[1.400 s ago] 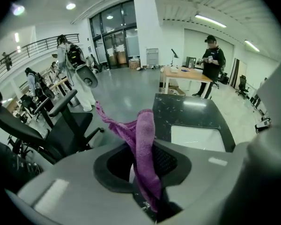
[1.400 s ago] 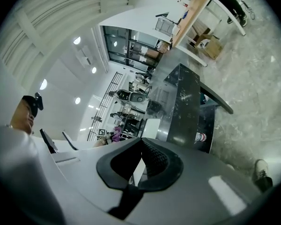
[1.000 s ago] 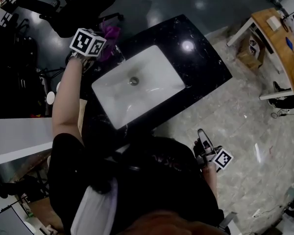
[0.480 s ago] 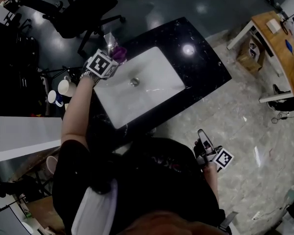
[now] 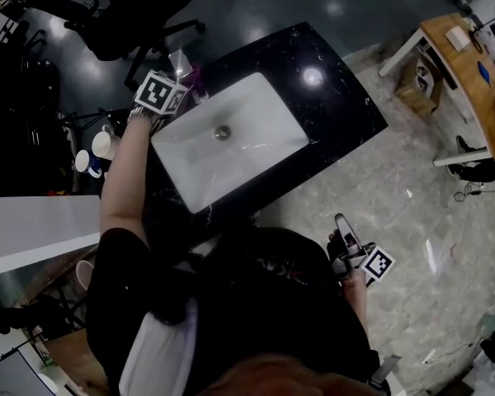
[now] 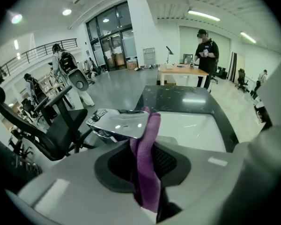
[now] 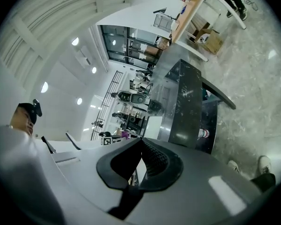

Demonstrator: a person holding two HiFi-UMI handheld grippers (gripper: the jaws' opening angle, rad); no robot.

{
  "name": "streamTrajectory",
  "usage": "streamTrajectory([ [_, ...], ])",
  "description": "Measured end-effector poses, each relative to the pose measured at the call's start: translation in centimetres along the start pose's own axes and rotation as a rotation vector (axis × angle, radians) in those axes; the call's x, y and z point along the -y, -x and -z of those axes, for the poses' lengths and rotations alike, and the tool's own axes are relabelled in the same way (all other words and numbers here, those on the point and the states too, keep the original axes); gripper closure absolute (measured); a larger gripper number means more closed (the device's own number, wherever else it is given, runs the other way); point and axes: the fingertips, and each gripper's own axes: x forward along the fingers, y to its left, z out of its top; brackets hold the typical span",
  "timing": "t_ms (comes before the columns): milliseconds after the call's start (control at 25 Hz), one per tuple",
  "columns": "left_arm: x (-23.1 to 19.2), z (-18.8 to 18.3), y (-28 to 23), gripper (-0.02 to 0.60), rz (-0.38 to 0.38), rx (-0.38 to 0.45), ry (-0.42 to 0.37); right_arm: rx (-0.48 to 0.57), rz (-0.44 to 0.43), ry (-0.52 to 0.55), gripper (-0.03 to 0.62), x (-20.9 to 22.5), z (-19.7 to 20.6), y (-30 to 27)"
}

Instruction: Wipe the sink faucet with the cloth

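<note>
The head view shows both grippers at once: the left gripper [image 5: 175, 79] at the far left corner of the sink [image 5: 256, 126], and the right gripper [image 5: 351, 246] low at the person's side over the floor, well apart from the counter [image 5: 338, 97]; of the cloth [image 5: 196, 79] it gives only a purple scrap beside the marker cube. The left gripper view shows the grip itself: the left gripper [image 6: 145, 161] has its jaws pinched on the cloth [image 6: 150, 135], which stands up between the pads as a narrow purple fold; its top touches the shiny end of the faucet [image 6: 119, 124], with the sink [image 6: 192, 125] just beyond. The right gripper view shows the right gripper [image 7: 140, 165] with jaws pressed together and nothing between them, facing the counter's side. The left arm reaches out straight from the shoulder, gripper angled down; the right hand hangs close to the hip.
</note>
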Motion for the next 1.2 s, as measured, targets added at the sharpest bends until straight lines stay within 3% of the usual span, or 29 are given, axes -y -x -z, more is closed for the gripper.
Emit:
streamTrajectory([
  [160,4.9,0.4,2.2,0.499,0.22,0.102,0.125,-0.017,-0.013,-0.01,0.583,0.0,0.1,-0.6],
  [320,9.7,2.1,3.8,0.497,0.442,0.194,0.359,-0.031,-0.021,-0.009,0.583,0.0,0.2,-1.0],
  [400,10.0,3.6,3.0,0.497,0.425,0.255,0.562,-0.036,-0.024,-0.012,0.583,0.0,0.3,-1.2],
  [520,8.2,5.8,1.2,0.497,0.293,0.398,0.945,-0.044,-0.024,-0.015,0.583,-0.1,0.6,-1.3],
  [560,7.7,6.3,0.6,0.497,0.254,0.431,1.029,-0.045,-0.022,-0.013,0.583,0.0,0.6,-1.3],
  [720,6.1,6.6,-1.9,0.497,0.134,0.456,1.165,-0.028,-0.005,-0.02,0.583,0.4,0.8,-0.9],
  [960,1.6,6.9,-4.6,0.5,0.085,0.431,1.375,0.037,0.013,-0.067,0.583,1.2,0.5,0.7],
  [1040,-0.2,6.9,-5.6,0.5,0.125,0.47,1.485,0.059,0.016,-0.086,0.583,1.6,0.5,1.1],
  [1120,-2.0,6.7,-6.4,0.5,0.205,0.558,1.648,0.07,0.019,-0.093,0.583,1.8,0.5,1.4],
  [1200,-2.8,6.6,-6.8,0.5,0.279,0.647,1.751,0.077,0.023,-0.097,0.583,1.9,0.6,1.5],
])
